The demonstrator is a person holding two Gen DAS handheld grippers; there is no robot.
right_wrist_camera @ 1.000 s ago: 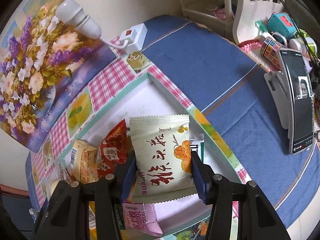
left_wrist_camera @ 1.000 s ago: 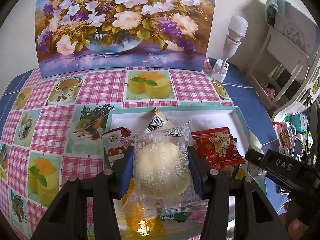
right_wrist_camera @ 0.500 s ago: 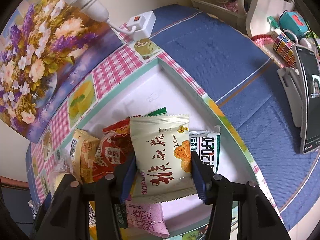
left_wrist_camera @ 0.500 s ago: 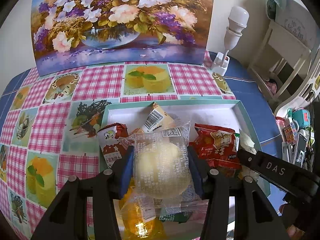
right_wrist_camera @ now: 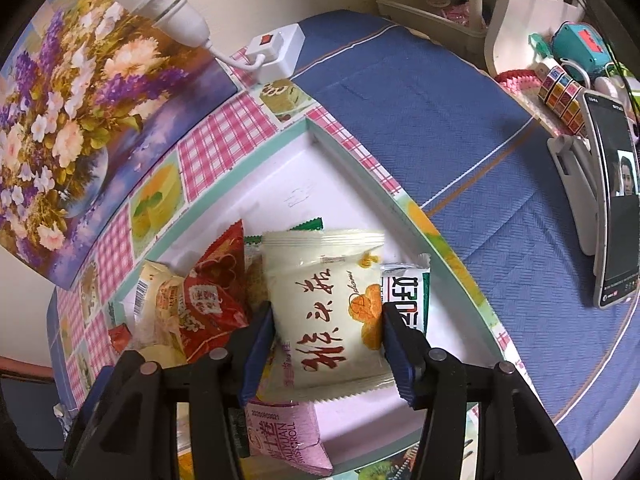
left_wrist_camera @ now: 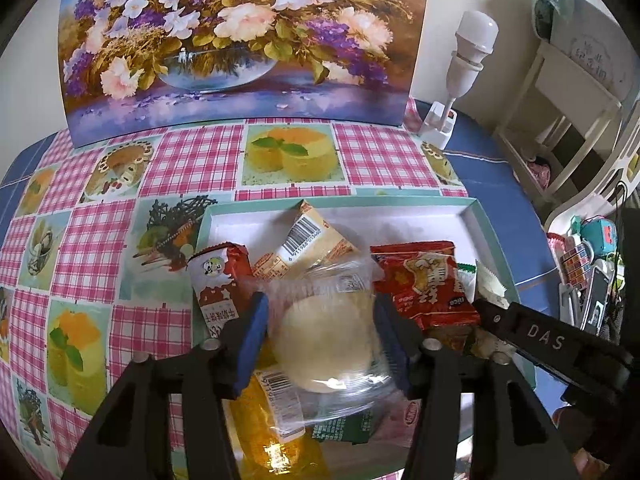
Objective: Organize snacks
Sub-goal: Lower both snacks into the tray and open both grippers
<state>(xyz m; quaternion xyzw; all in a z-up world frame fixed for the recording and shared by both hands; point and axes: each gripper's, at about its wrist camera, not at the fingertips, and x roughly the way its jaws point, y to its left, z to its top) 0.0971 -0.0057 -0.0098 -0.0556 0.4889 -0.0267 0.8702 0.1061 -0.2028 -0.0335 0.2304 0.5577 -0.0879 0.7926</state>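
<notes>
My left gripper (left_wrist_camera: 320,334) is shut on a clear-wrapped pale round bun (left_wrist_camera: 326,340), held low over the white tray with a teal rim (left_wrist_camera: 472,206). Snacks lie in the tray: a red packet (left_wrist_camera: 426,284), a brown-and-white packet (left_wrist_camera: 214,280), a barcode packet (left_wrist_camera: 310,236) and an orange one (left_wrist_camera: 272,432). My right gripper (right_wrist_camera: 326,334) is shut on a cream snack packet with red writing (right_wrist_camera: 326,300), above the tray (right_wrist_camera: 360,164). Under it lie a pink roll packet (right_wrist_camera: 284,436), a green-and-white packet (right_wrist_camera: 406,294) and a red packet (right_wrist_camera: 208,296). The right gripper's black arm (left_wrist_camera: 552,344) shows at the left view's right.
A flower picture (left_wrist_camera: 240,40) stands behind the checked tablecloth (left_wrist_camera: 100,220). A bulb lamp on a white socket block (right_wrist_camera: 276,48) sits at the back. A phone on a stand (right_wrist_camera: 610,208), a cube toy and a white rack (left_wrist_camera: 560,92) crowd the right side of the blue cloth (right_wrist_camera: 460,128).
Both grippers have moved lower and nearer the tray, still gripping their packets. The bun now overlaps the snacks below it more closely.
</notes>
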